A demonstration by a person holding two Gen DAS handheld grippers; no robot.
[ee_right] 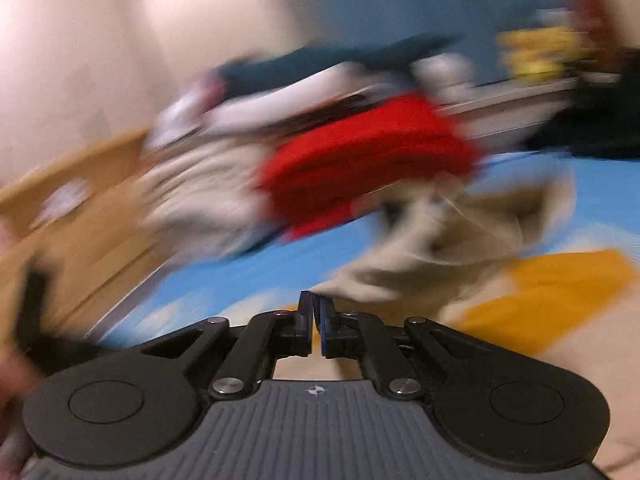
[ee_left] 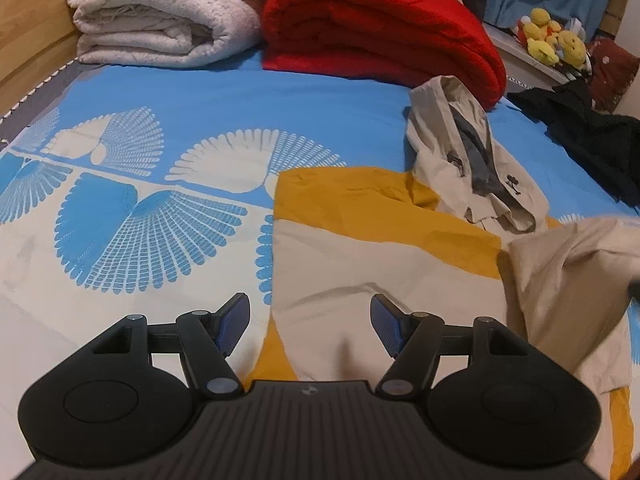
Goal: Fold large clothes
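**Two grippers over a hoodie**

The left gripper is spread wide, holding nothing; the beige-and-yellow hoodie lies flat directly ahead on the bed. The right gripper is pressed together on beige cloth, picture blurred.

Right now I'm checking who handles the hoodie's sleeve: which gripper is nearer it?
Right. The right gripper is shut on the sleeve; the left gripper hovers open over the hoodie body.
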